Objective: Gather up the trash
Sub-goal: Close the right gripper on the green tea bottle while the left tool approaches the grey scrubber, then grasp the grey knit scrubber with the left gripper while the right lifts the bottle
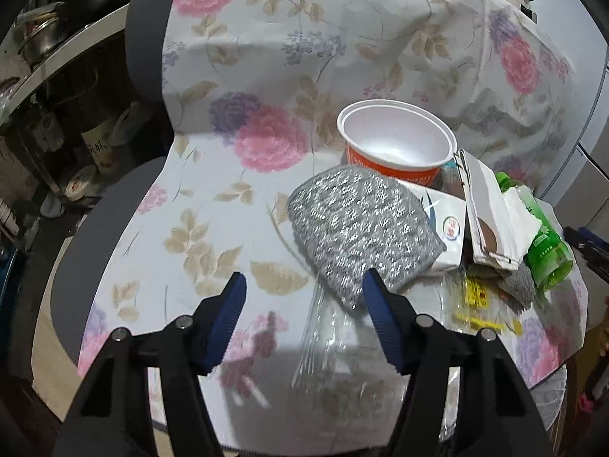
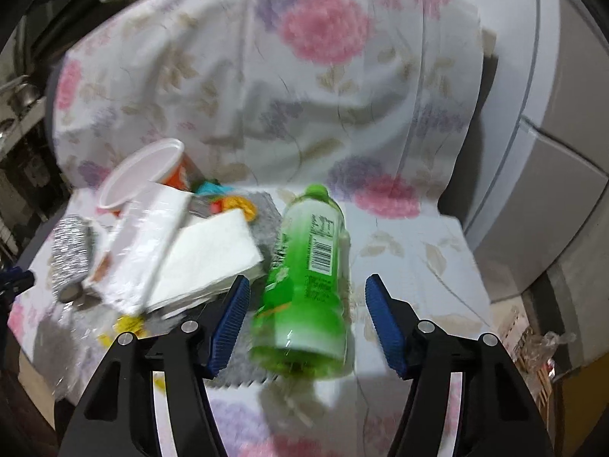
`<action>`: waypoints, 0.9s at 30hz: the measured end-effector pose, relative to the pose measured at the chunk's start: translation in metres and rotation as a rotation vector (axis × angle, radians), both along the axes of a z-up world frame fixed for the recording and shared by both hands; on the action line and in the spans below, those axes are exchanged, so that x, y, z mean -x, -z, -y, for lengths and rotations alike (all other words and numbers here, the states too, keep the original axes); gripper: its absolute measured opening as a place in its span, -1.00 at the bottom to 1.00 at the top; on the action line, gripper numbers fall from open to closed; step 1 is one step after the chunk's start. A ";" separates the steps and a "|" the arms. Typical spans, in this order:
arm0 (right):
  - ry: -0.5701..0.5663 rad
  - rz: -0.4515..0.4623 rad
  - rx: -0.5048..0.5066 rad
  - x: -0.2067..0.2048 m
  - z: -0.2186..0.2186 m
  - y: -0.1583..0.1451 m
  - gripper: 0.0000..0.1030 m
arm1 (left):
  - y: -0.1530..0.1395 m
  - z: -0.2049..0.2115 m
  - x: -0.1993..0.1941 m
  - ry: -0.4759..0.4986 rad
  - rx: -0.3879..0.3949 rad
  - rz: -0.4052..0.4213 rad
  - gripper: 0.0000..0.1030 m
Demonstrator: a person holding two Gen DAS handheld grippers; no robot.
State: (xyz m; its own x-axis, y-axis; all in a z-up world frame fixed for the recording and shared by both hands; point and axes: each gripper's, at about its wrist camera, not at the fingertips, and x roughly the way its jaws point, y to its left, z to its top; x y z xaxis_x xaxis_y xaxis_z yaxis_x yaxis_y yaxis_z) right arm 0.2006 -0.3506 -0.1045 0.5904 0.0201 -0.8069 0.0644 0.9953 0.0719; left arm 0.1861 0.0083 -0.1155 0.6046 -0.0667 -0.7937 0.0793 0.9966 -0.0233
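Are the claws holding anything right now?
No. The left claw is open and empty; the right claw is open around the green bottle, not gripping it.

Floral cloth [image 1: 266, 87] draped over grey chair [image 1: 146, 38]. Left of chair: metal shelf [image 1: 64, 57] with dark jars [image 1: 95, 141]. Right of chair: white cabinet [image 2: 552, 190].

- Left gripper [image 1: 304, 289]: enters from the frame's bottom, pointing steeply down, jaws parted, blue pads [image 1: 382, 323] gripping nothing.
- Right gripper [image 2: 307, 292]: same pose, jaws parted, pads [image 2: 230, 323] pressing nothing.
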 end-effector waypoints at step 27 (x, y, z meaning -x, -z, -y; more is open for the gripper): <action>0.117 0.044 -0.019 0.065 0.018 -0.005 0.08 | 0.013 0.040 -0.026 0.099 0.114 -0.024 0.35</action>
